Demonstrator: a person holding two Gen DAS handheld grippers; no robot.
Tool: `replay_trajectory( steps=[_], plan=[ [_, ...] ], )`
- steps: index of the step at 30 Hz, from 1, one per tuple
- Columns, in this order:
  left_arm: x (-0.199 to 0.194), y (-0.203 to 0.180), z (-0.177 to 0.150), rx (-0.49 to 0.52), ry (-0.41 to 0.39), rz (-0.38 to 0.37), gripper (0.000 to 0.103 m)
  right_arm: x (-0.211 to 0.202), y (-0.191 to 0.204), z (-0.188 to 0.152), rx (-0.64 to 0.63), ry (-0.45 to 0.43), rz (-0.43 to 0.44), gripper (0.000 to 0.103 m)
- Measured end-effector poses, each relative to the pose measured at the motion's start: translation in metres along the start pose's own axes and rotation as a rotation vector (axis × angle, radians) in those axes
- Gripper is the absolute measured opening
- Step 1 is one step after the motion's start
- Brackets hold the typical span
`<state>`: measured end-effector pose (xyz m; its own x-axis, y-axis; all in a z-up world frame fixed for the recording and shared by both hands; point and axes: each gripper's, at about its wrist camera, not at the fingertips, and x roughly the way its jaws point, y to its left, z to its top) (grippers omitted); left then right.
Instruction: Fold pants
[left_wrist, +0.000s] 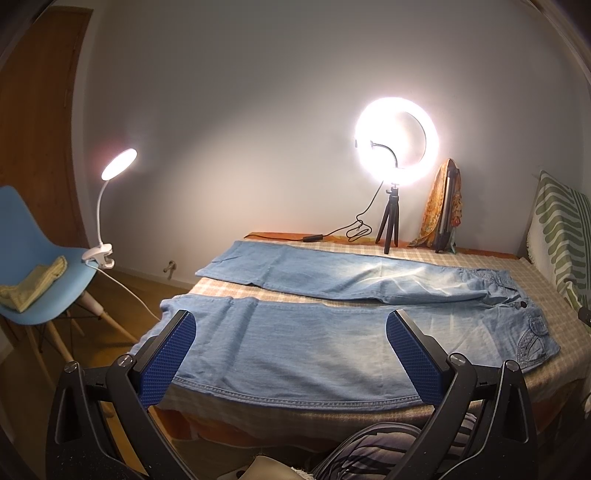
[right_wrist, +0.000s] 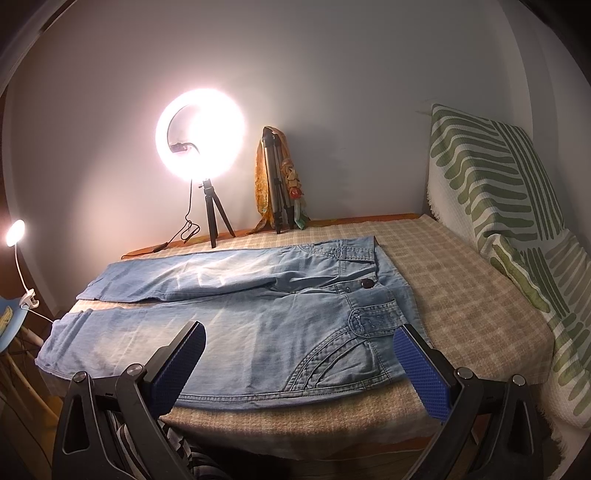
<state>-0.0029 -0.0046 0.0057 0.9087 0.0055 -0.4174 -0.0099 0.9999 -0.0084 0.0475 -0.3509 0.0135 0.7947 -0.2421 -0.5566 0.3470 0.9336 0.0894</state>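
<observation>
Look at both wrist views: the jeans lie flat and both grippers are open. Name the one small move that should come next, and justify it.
Probably lower both grippers onto the near leg's outer seam. The jeans lie spread on the checked cloth with legs apart and unfolded. The left gripper hangs open above the leg end, the right gripper open near the waist pocket; neither holds fabric. Gripping that edge would let the near leg fold over the far one.

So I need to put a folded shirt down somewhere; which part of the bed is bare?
The checked cover is free between the jeans' waistband and the striped cushion. The far edge is crowded by the ring light and draped tripod.
</observation>
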Motion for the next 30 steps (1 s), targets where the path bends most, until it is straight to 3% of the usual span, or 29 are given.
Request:
replay_trajectory(
  steps=[30],
  plan=[
    [0.0023,-0.0035,0.0004,0.004,0.008,0.004,0.103,0.0012,0.0041,-0.0011,0.002,-0.001,0.003,0.103]
  ],
)
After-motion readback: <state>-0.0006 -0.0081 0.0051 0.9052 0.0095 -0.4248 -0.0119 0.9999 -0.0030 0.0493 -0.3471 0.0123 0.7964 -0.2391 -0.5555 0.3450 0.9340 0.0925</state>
